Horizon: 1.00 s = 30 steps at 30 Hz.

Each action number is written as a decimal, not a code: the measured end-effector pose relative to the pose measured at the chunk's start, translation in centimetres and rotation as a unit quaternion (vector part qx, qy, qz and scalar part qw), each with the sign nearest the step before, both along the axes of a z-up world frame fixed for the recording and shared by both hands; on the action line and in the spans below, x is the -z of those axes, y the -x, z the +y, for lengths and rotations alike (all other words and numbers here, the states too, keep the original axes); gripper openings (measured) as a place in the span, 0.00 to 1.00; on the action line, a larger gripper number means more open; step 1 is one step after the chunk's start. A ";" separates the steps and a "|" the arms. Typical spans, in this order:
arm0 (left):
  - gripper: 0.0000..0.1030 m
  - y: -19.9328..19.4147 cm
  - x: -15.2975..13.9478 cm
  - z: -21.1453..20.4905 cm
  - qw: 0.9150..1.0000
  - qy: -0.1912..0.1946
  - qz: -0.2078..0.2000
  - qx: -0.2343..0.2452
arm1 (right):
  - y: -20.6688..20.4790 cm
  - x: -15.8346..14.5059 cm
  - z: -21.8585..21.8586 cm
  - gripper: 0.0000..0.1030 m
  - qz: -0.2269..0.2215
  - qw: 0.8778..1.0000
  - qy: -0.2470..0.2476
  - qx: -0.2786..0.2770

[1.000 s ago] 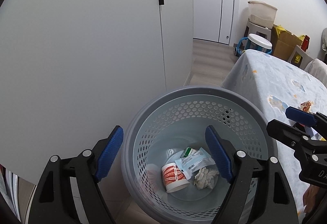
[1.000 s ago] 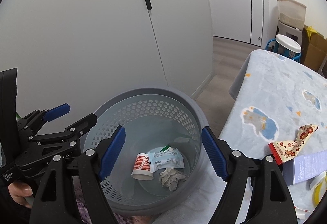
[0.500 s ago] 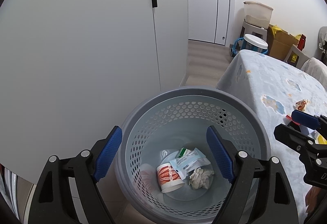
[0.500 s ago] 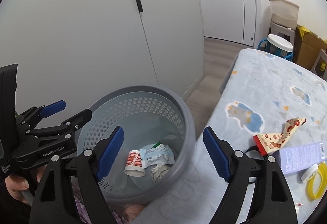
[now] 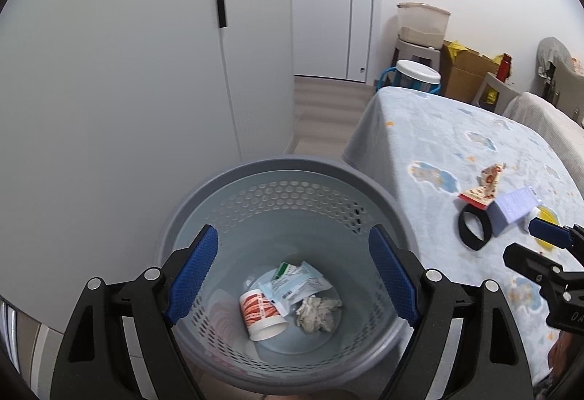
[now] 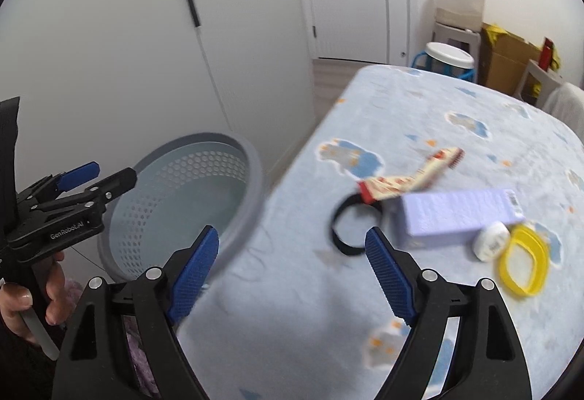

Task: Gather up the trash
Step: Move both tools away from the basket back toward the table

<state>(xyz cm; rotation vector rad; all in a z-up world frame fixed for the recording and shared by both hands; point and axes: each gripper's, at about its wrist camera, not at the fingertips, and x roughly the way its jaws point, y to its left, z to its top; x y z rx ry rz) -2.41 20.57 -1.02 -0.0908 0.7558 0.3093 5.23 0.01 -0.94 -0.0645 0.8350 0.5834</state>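
— While swinging over the table point(image 6: 277, 319) with jaws opening and nothing between them, right gripper point(image 6: 292, 266): aimed where?
— Toward the black band point(image 6: 341, 239), snack wrapper point(image 6: 412, 177) and purple box point(image 6: 460, 215), right of the basket point(image 6: 252, 181).
— Risks?
— Could pinch the soft cover along with the band. Could knock the white cap point(image 6: 491, 244) or yellow ring point(image 6: 525, 259) away.
— Left gripper point(image 5: 292, 275)?
— Spread wide, empty, over the basket; cup point(image 5: 261, 314), packet point(image 5: 299, 283), wad point(image 5: 317, 312) already inside. Might bump the rim.

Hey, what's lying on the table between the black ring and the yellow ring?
In the right wrist view, the purple box and a small white round item lie between the black ring and the yellow ring; the red-patterned wrapper sits just behind.
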 end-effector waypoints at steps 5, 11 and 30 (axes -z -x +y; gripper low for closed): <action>0.80 -0.1 0.2 -2.9 0.999 0.001 0.001 0.034 | 0.3 0.0 -5.0 0.79 0.005 0.999 0.008 0.046; 0.80 -0.8 0.6 -6.2 0.998 -0.004 0.007 0.063 | -0.1 0.8 -10.7 0.79 0.015 0.995 0.023 0.094; 0.80 -3.4 3.1 -12.0 0.993 -0.005 0.043 0.109 | -6.3 5.4 -17.7 0.79 0.068 0.986 0.057 0.142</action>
